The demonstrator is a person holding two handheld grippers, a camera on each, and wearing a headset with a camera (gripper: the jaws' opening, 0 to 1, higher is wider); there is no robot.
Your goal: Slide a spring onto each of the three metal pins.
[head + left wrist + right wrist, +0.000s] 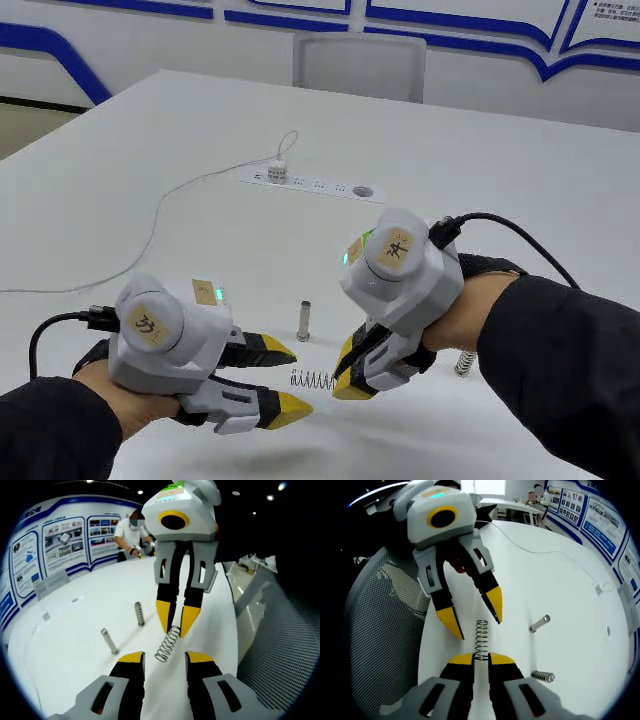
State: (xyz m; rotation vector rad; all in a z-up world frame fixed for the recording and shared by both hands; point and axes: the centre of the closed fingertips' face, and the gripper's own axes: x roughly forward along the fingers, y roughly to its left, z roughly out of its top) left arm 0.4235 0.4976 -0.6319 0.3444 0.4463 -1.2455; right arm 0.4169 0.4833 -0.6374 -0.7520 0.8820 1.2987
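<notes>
A loose spring (312, 379) lies level just over the white table (180, 180), between my two grippers. My right gripper (345, 378) is shut on its right end; in the right gripper view the spring (481, 639) runs out from between the nearly closed yellow tips (481, 659). My left gripper (292, 380) stands open, its fingertips either side of the spring's free end (167, 643). A bare metal pin (304, 320) stands upright just behind the spring. Another pin with a spring on it (465, 362) stands to the right, partly hidden behind my right sleeve.
A white power strip (315, 184) with a plugged-in adapter and a thin cable (150, 235) lies farther back. A grey chair (358, 65) stands at the table's far edge. A mesh chair back (385, 630) sits close on my side. People stand at another table (131, 532).
</notes>
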